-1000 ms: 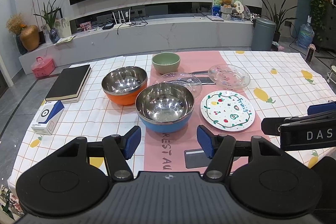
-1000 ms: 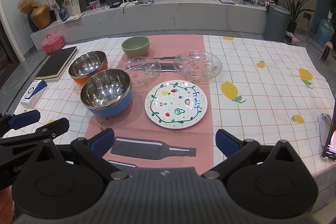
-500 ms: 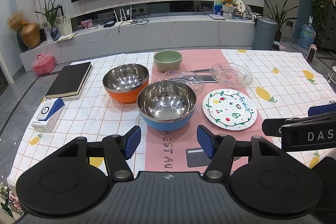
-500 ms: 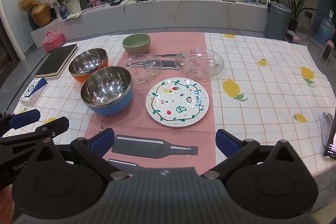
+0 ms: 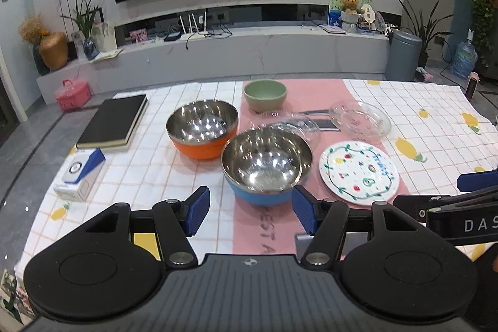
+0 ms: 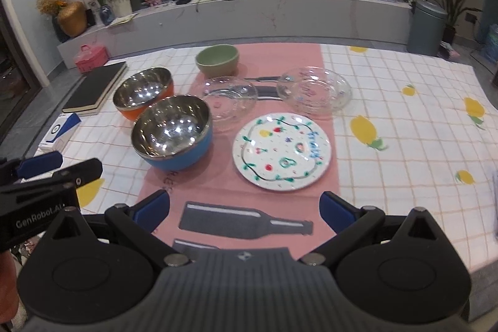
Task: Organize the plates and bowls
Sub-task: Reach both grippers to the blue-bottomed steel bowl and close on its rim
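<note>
Crockery lies spread over the near-centre of the table [image 6: 404, 101], none of it stacked. Blue bowl [image 5: 267, 165] sits nearest on the left, orange bowl [image 5: 202, 128] just behind and left of it; I cannot tell whether the two touch. Green bowl [image 5: 265, 95] stands farther back on the pink runner. Painted plate [image 6: 281, 152] lies to the right of the blue bowl. Two clear glass plates lie beyond it: left glass plate [image 6: 230, 100] behind the blue bowl, right glass plate [image 6: 314, 91] apart from it at the far right.

Left gripper [image 5: 249, 207] hangs just short of the blue bowl, jaws spread, holding nothing. Right gripper [image 6: 244, 212] hangs short of the painted plate, jaws spread wider, likewise empty.

Assessment: the work appears to be at the approach stage; no item is grasped or nested. The left tool lines up with the blue bowl, the right with the painted plate. The next move likely calls for a jaw to pass over a rim. Steel walls are slick and rounded, so a slipping grip is the chief risk. The plates lie flat, leaving little edge to catch.
</note>
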`<action>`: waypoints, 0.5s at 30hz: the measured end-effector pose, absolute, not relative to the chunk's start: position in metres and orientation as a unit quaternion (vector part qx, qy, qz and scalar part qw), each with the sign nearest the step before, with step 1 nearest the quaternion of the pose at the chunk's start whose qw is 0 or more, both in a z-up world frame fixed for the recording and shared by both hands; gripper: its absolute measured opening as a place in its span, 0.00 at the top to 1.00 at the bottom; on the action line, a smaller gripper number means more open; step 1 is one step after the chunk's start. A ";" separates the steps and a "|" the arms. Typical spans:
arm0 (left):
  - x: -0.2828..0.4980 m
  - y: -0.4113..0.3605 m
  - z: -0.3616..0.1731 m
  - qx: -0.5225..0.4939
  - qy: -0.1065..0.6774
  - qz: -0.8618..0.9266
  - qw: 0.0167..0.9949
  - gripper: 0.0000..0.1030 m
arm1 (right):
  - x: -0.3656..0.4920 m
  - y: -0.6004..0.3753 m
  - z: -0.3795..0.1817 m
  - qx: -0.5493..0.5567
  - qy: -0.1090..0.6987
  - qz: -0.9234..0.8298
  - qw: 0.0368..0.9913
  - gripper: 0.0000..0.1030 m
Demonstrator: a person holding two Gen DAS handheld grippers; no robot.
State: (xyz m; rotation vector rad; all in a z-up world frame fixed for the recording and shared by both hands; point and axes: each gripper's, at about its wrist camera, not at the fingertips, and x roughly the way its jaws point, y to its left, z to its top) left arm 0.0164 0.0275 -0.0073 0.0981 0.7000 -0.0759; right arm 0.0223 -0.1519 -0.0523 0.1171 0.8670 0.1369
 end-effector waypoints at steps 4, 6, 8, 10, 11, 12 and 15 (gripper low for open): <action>0.033 0.039 -0.006 0.029 0.347 -0.038 0.937 0.34 | 0.042 -0.144 -0.053 0.055 0.407 0.079 0.908 0.03; 0.040 0.045 -0.006 0.017 0.348 -0.036 0.937 0.34 | 0.053 -0.140 -0.054 0.052 0.403 0.087 0.910 0.09; 0.049 0.053 -0.006 0.005 0.348 -0.037 0.937 0.34 | 0.065 -0.135 -0.056 0.051 0.405 0.088 0.908 0.11; 0.061 0.059 -0.007 -0.006 0.357 -0.036 0.933 0.34 | 0.076 -0.131 -0.060 0.056 0.406 0.091 0.908 0.11; 0.066 0.061 -0.008 -0.011 0.362 -0.034 0.931 0.34 | 0.082 -0.129 -0.061 0.058 0.406 0.089 0.908 0.13; 0.072 0.065 -0.009 -0.017 0.367 -0.033 0.930 0.34 | 0.089 -0.127 -0.063 0.060 0.408 0.086 0.907 0.15; 0.086 0.069 -0.013 -0.023 0.376 -0.027 0.926 0.34 | 0.106 -0.122 -0.068 0.069 0.414 0.083 0.904 0.18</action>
